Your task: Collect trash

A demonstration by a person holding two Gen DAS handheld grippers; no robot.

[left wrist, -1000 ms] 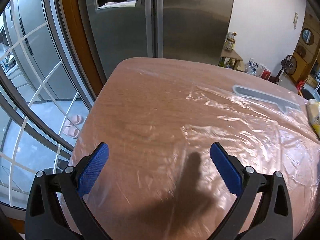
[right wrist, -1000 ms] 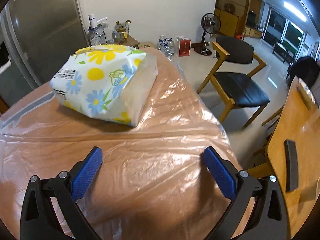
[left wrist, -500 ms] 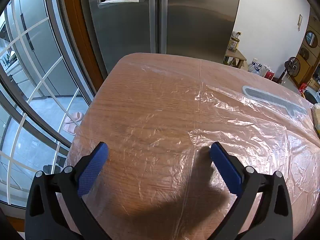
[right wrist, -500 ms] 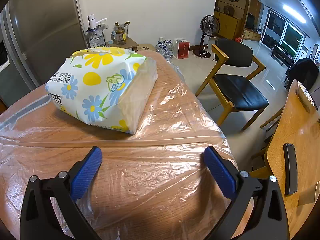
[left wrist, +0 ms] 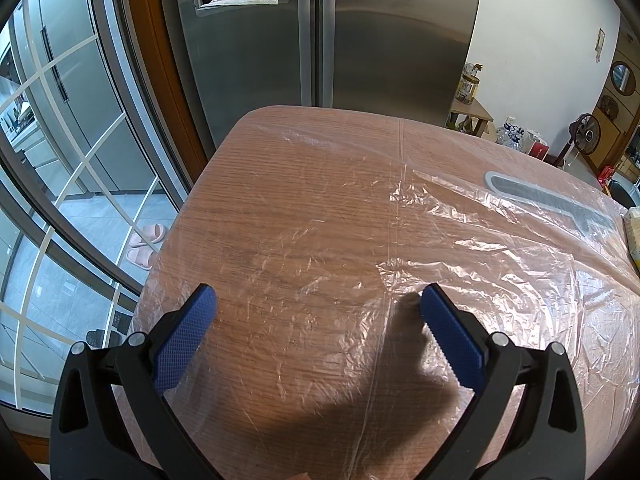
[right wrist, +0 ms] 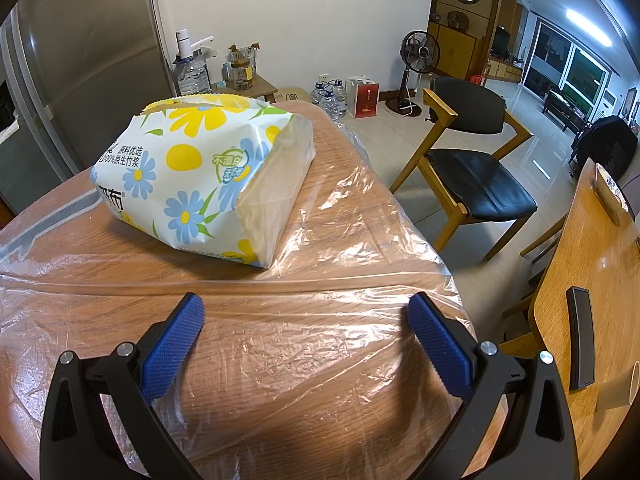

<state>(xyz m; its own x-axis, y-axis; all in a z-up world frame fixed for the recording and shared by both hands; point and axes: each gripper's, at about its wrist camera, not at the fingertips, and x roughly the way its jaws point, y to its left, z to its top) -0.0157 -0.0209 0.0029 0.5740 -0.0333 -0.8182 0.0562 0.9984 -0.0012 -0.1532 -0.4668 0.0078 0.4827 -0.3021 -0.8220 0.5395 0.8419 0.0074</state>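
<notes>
A clear, crinkled plastic sheet lies spread over the wooden table; it also shows in the right wrist view. A flower-printed tissue pack rests on the sheet ahead of my right gripper, which is open and empty just above the sheet. My left gripper is open and empty, low over the sheet's left part. A sliver of the tissue pack shows at the right edge of the left wrist view.
A steel fridge stands behind the table. A glass door and pink slippers are at the left. A black-seated wooden chair and a second table holding a remote are at the right.
Both views have pulled back and tilted slightly; the left gripper has shifted so more of the table's far edge shows. The tissue pack looks a little nearer. Both grippers stay open.
</notes>
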